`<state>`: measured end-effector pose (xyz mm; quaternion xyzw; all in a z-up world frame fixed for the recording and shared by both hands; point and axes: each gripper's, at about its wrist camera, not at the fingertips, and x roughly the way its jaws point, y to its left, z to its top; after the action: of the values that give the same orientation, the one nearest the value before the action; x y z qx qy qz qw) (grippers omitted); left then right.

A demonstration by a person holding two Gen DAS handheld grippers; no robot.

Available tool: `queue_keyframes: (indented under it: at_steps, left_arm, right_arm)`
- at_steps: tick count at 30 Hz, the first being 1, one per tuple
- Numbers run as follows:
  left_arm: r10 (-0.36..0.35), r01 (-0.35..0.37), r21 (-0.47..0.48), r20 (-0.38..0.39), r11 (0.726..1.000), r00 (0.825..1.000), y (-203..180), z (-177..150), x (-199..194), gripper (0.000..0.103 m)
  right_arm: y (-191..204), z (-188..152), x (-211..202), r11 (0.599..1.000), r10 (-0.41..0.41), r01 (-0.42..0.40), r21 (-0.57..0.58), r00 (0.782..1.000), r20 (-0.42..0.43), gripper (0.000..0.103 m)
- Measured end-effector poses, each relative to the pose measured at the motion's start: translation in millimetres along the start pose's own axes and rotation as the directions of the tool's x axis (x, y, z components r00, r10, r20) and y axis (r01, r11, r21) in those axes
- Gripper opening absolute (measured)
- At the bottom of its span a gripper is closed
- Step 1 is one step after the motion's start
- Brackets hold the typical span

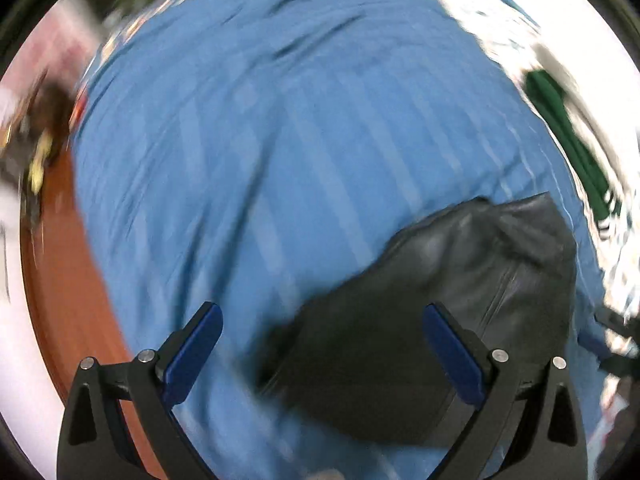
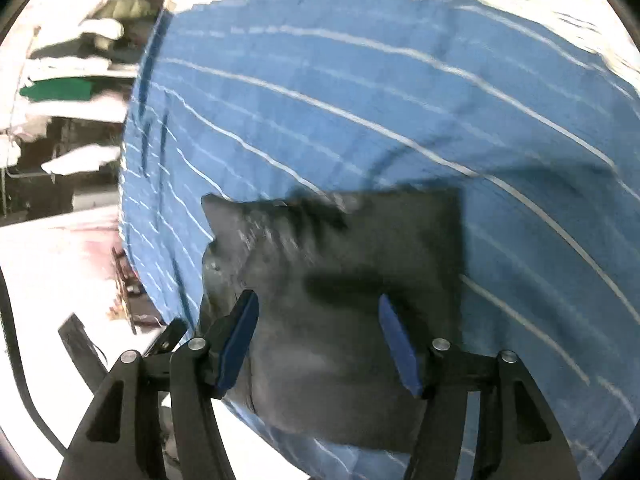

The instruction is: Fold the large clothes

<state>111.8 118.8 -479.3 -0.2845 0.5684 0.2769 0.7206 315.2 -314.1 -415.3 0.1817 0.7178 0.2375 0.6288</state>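
A folded dark grey garment (image 1: 432, 312) lies on a blue striped sheet (image 1: 280, 140). In the left wrist view it sits at the lower right, between and beyond the fingers. My left gripper (image 1: 322, 354) is open and empty above the sheet, its right finger over the garment. In the right wrist view the same dark garment (image 2: 340, 280) lies as a roughly square bundle straight ahead on the blue sheet (image 2: 360, 100). My right gripper (image 2: 320, 340) is open and empty, hovering over the garment's near part. Both views are motion-blurred.
A brown floor (image 1: 68, 280) shows left of the bed. A green cloth (image 1: 568, 136) lies at the far right on white bedding. Shelves with stacked clothes (image 2: 76, 72) stand at the left in the right wrist view. A black cable (image 2: 16, 360) runs down the left.
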Motion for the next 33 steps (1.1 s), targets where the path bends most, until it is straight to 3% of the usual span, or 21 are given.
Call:
queue_keyframes:
  at_steps: [4,6,9,10,12,13,14,16,20,22,25,28,29,31,33]
  left_arm:
    - [-0.163,0.144,-0.212,-0.075,0.967,0.984,41,-39,9,0.102]
    - [-0.276,0.239,-0.304,-0.084,0.922,0.957,46,-52,24,0.099]
    - [-0.346,0.308,-0.341,-0.055,0.888,0.937,36,-58,44,0.093]
    - [-0.352,0.319,-0.336,-0.039,0.886,0.935,30,-56,55,0.076]
    - [-0.343,0.315,-0.331,-0.028,0.890,0.939,21,-51,64,0.060]
    - [-0.337,0.316,-0.327,-0.009,0.891,0.942,19,-49,65,0.044]
    - [-0.326,0.311,-0.320,0.006,0.895,0.945,18,-48,61,0.040]
    - [-0.311,0.305,-0.306,0.033,0.902,0.950,15,-50,45,0.020]
    - [-0.317,0.322,-0.284,0.066,0.903,0.946,24,-51,17,0.017]
    - [-0.290,0.292,-0.259,0.045,0.921,0.956,26,-56,23,0.017]
    - [-0.294,0.288,-0.270,0.021,0.919,0.956,35,-57,43,0.021]
    - [-0.315,0.303,-0.263,-0.001,0.916,0.949,38,-54,58,0.024]
    - [-0.319,0.308,-0.250,-0.007,0.918,0.948,37,-53,61,0.024]
    - [-0.324,0.312,-0.235,-0.009,0.920,0.946,36,-53,60,0.027]
    - [-0.328,0.317,-0.220,-0.015,0.923,0.945,38,-52,56,0.029]
  right_arm:
    - [-41,-38,-15,0.996,0.030,-0.032,0.079,0.999,0.015,0.065]
    - [-58,-51,-12,0.993,0.017,-0.017,0.115,1.000,0.001,0.065]
    - [-83,-69,-6,0.988,0.004,-0.004,0.156,1.000,-0.005,0.065]
    - [-88,-75,-1,0.988,0.009,-0.008,0.157,1.000,-0.005,0.065]
    - [-94,-79,3,0.987,0.019,-0.018,0.163,1.000,-0.001,0.065]
    - [-95,-80,5,0.986,0.038,-0.038,0.160,0.999,0.000,0.065]
    - [-96,-80,7,0.986,0.044,-0.043,0.162,0.999,-0.003,0.065]
    - [-94,-80,10,0.987,0.035,-0.034,0.157,0.999,-0.007,0.065]
    - [-75,-77,-1,0.996,-0.001,0.003,0.091,1.000,-0.026,0.065]
    - [-65,-77,-8,0.998,-0.024,0.027,0.064,0.999,-0.044,0.065]
    - [-36,-79,-6,1.000,-0.015,0.016,0.005,0.997,-0.071,0.062]
    - [-3,-82,23,0.993,-0.075,0.060,-0.101,0.985,-0.157,0.041]
    - [4,-83,40,0.985,-0.127,0.104,-0.138,0.976,-0.176,0.039]
    - [1,-78,72,0.956,-0.274,0.247,-0.158,0.946,-0.174,0.018]
    - [-13,-69,83,0.967,-0.249,0.236,-0.092,0.951,-0.183,0.017]
